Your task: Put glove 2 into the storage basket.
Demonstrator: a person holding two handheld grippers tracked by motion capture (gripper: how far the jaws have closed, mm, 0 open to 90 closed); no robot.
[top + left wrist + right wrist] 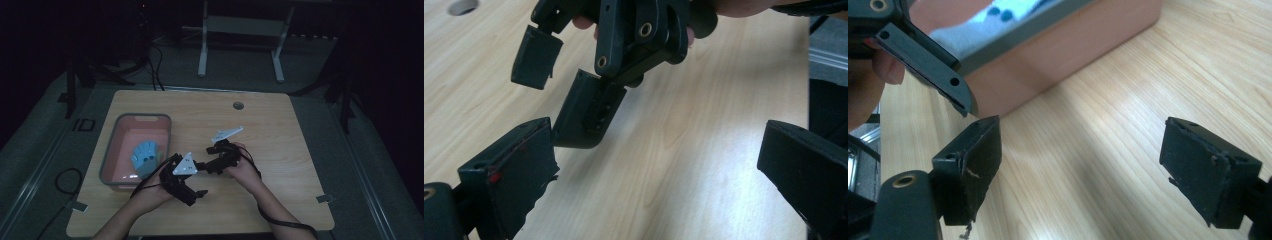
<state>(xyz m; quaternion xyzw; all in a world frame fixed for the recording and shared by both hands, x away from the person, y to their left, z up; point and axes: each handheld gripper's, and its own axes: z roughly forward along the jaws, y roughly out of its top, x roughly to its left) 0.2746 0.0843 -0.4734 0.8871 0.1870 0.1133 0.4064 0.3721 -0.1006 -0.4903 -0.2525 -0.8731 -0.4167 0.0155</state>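
Blue cloth lies inside the pink tub at nine o'clock from my left gripper, the nearer one, while my right gripper faces it; both are empty, jaws spread wide over the wooden table.

The high view is dim and grainy — the room behind the table sinks into near-black, and only the wooden top catches soft light from above. Both gripper views are brighter, with pale glare streaks across the wood grain — their near black jaws look soft and slightly blurred.
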